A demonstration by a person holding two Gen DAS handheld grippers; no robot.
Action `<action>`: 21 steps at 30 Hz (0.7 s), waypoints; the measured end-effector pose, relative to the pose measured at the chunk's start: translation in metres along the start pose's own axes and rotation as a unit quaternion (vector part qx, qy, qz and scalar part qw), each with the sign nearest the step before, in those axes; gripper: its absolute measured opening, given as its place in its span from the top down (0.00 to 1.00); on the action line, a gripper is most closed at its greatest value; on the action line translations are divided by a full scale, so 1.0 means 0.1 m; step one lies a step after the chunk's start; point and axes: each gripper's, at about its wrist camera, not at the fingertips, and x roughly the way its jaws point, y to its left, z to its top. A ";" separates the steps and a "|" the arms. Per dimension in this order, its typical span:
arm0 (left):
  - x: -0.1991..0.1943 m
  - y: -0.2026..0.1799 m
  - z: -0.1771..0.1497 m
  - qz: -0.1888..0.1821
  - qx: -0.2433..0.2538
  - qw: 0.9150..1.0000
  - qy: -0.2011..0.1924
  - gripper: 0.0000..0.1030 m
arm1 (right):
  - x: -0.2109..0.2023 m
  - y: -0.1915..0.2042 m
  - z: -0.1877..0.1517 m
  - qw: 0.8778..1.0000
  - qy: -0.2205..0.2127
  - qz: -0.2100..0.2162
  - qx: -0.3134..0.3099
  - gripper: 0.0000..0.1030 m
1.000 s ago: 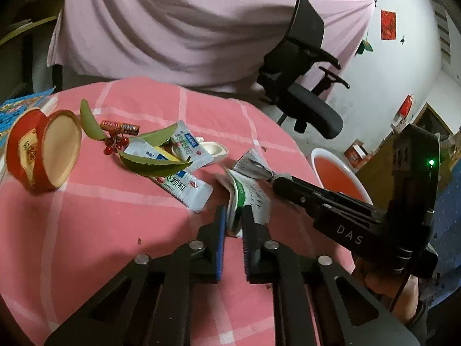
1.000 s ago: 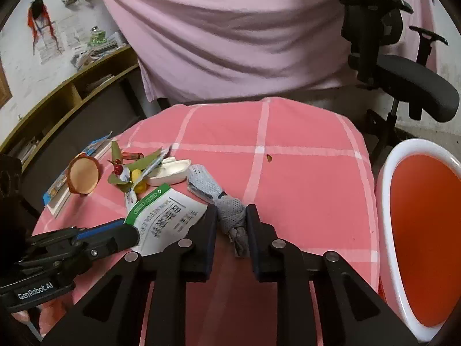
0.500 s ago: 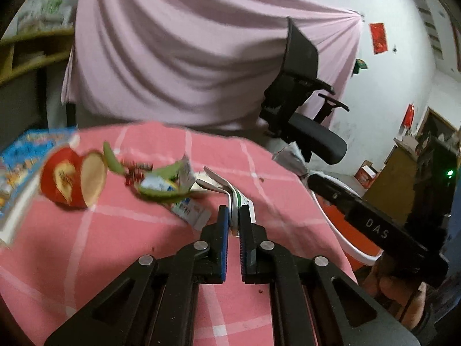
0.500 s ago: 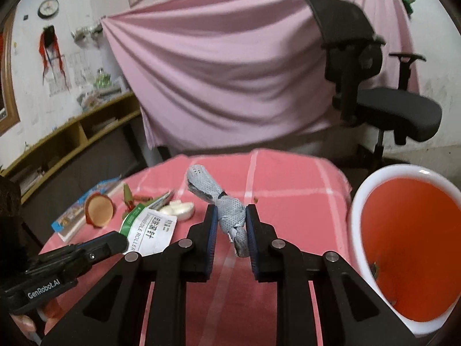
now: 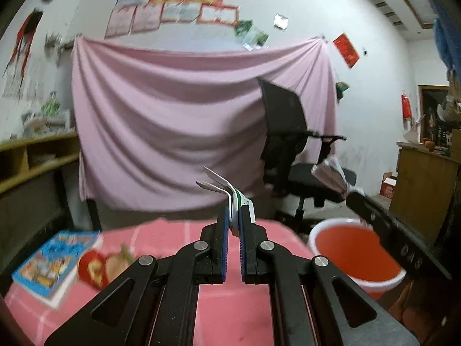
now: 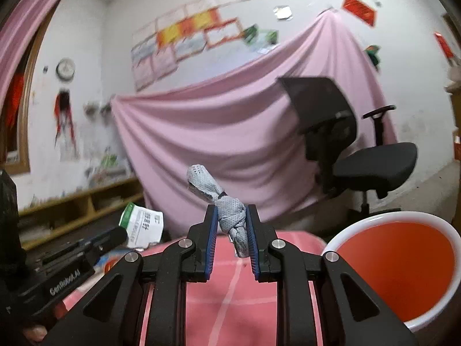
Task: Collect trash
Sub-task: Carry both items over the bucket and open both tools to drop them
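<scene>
Left wrist view: 1 left gripper (image 5: 234, 219), jaws clenched on 1 folded white paper packet with green print (image 5: 230, 193), which sticks up above the tips, off the table. Same packet shows in right wrist view too (image 6: 144, 226), held up at the left with the left gripper's black body (image 6: 86, 245) under it.

Right wrist view: 1 right gripper (image 6: 230, 222), jaws clamped on 1 twisted grey perforated cloth wad (image 6: 227, 210); upper end of the wad stands free above the pads, lower end hangs between them. In left wrist view the wad (image 5: 331, 177) is seen at the right, blurred, over the bin side.

1 round orange bin with white rim (image 6: 383, 219) stands beside the table's right edge, mouth open and nothing over it; also in left view (image 5: 354, 256).

1 table with pink checked cloth (image 5: 178, 230). Only left view shows what lies at its left side: 1 blue picture book (image 5: 54, 262) near the edge, and just beside it 1 red round lid-like thing (image 5: 92, 268), blurred, cannot tell exactly what.

1 black office chair (image 6: 360, 155) and 1 pink hanging sheet (image 6: 216, 132) behind, well apart from the table; room between chair and bin looks free.
</scene>
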 end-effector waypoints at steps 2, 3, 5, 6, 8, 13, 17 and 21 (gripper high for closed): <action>0.05 -0.12 0.08 -0.009 0.011 1.000 -0.007 0.96 | -0.06 -0.11 0.03 1.000 -0.017 -0.005 0.023 0.83; 0.06 -0.17 0.09 -0.012 0.016 1.000 -0.010 0.96 | -0.07 -0.17 0.05 0.999 -0.020 -0.008 0.032 0.83; 0.12 -0.32 0.13 -0.023 0.025 0.999 -0.014 0.96 | -0.10 -0.25 0.06 0.999 -0.023 -0.016 0.042 0.83; 0.15 -0.36 0.14 -0.029 0.029 0.999 -0.013 0.96 | -0.11 -0.30 0.07 0.998 -0.026 -0.024 0.047 0.83; 0.22 -0.50 0.14 -0.042 0.035 0.998 -0.010 0.96 | -0.16 -0.38 0.09 0.997 -0.031 -0.047 0.044 0.83; 0.46 -0.81 0.13 -0.081 0.032 0.996 0.009 0.96 | -0.20 -0.67 0.11 0.991 -0.024 -0.114 0.060 0.82; 0.71 -1.01 0.09 -0.119 0.016 0.992 0.043 0.96 | -0.15 -0.94 0.08 0.984 0.003 -0.159 0.085 0.82; 0.95 -1.19 0.03 -0.145 0.007 0.986 0.081 0.96 | -0.11 -1.14 0.02 0.977 0.033 -0.186 0.102 0.82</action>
